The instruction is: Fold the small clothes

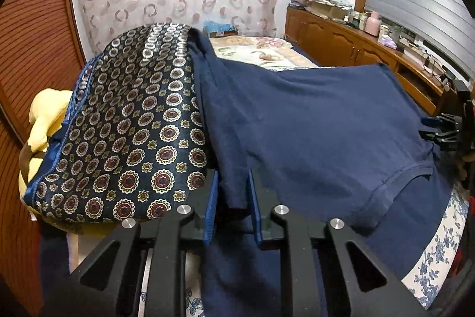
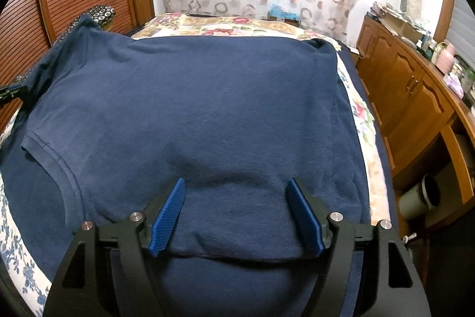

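We see left gripper (image 1: 233,192) clamped on navy shirt (image 2: 190,109) fold; right gripper (image 2: 236,213) jaws apart over hem; patterned cloth (image 1: 124,132) crowds left; bed (image 2: 360,121) beneath.

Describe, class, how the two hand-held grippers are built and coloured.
Each one, the left hand-held gripper and the right hand-held gripper, has a matte black frame with triangular cut-outs, round silver pins at the linkage joints, and two flat fingers faced with blue ribbed pads. No cables, markings or sleeves show.
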The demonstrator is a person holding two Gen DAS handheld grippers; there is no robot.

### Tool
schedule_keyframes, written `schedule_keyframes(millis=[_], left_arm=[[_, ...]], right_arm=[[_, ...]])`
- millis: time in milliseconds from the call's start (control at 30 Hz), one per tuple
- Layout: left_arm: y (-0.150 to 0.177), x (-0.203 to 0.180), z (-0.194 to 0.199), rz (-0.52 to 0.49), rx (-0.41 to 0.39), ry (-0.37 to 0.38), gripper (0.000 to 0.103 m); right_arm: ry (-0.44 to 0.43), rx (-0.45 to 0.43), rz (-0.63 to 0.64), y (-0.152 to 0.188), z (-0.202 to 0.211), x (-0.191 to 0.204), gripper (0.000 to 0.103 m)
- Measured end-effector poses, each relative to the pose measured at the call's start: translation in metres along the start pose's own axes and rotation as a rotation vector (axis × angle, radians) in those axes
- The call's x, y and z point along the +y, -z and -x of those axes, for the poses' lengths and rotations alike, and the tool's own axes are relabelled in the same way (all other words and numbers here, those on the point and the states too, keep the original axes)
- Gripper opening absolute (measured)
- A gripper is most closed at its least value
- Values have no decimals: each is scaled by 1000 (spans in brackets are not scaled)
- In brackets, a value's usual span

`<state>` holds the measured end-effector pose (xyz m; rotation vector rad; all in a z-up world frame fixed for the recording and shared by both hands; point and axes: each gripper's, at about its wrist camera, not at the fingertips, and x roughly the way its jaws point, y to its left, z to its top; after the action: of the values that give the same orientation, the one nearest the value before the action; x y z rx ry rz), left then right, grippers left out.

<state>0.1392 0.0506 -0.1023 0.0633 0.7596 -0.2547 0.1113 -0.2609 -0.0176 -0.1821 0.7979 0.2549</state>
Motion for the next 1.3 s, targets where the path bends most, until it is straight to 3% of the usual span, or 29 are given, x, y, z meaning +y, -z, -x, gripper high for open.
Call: schedule_keyframes(millis=[200,500,833,1000,1167,1200,1300], left_arm=[[-1,0,-1,-10,-2,-8,22],[-3,0,-3,-7,-5,-11,22],[-2,1,-3,-3,-1,-7,22],[-2,2,-3,-5,-2,-8,21],[-3,2,-5,-14,0,-23,13],[-3,3,-5,-12,-1,-23,9],[-3,5,-1,-3,-18,-16,3]], right_arm=[[7,-2,-18,3,8,-4,73],[29,-27,-93,23,37,-35,51],[93,3,-136,30,36,-46,50],[53,17,-130,29,32,-36,49],[45,24,-133,23,28,-40,43],[45,22,-135,22,28,-42,40],[48,6,-114,23,31,-41,15]])
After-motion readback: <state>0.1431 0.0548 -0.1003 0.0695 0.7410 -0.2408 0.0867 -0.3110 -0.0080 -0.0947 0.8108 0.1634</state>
